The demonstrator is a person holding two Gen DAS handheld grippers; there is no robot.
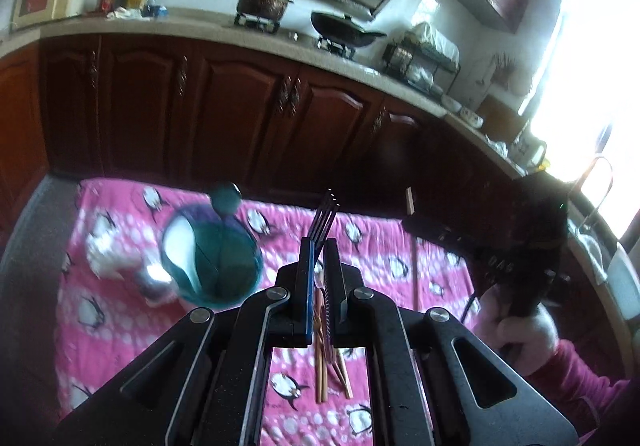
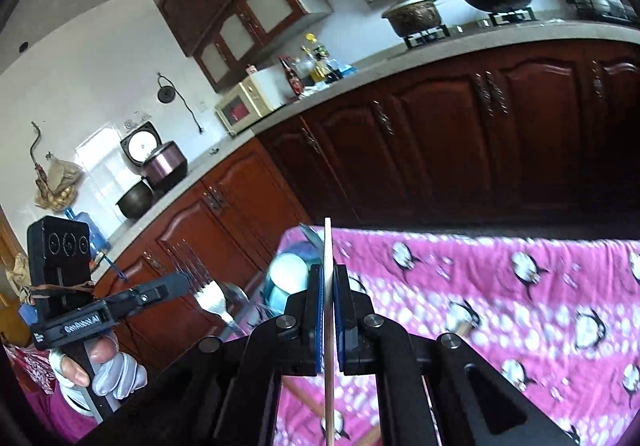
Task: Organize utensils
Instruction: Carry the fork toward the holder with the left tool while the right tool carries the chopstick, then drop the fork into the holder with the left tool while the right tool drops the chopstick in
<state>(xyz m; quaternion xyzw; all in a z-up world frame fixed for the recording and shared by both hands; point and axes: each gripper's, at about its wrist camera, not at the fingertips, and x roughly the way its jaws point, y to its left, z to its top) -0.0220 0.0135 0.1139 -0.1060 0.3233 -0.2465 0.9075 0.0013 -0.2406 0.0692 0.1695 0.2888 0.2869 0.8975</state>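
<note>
Fork [image 1: 323,220]: pinched in the left gripper [image 1: 320,262], tines sticking up and forward past the fingertips, handle running back between the jaws; held clear above the pink cloth [image 1: 120,326], probably for carrying to the cup. Chopstick [image 2: 328,286]: clamped edge-on in the right gripper [image 2: 328,310], jaws pressed tight on it, its pale tip rising ahead of the fingers and the rest hanging below. Teal cup [image 1: 212,258]: ahead and left of the left gripper, standing on the cloth, a utensil with a round end [image 1: 226,196] already in it — judged the collecting pot. More chopsticks [image 1: 324,374] lie on the cloth directly beneath the left gripper, not yet gathered. A shiny blurred item [image 1: 154,278] sits just left of the cup; cannot tell what. The two grippers are close side by side; they could crowd each other over the cup mouth, and the upright utensil narrows the opening. Kitchen counter [image 1: 200,26] with stove pots lies well beyond.
</note>
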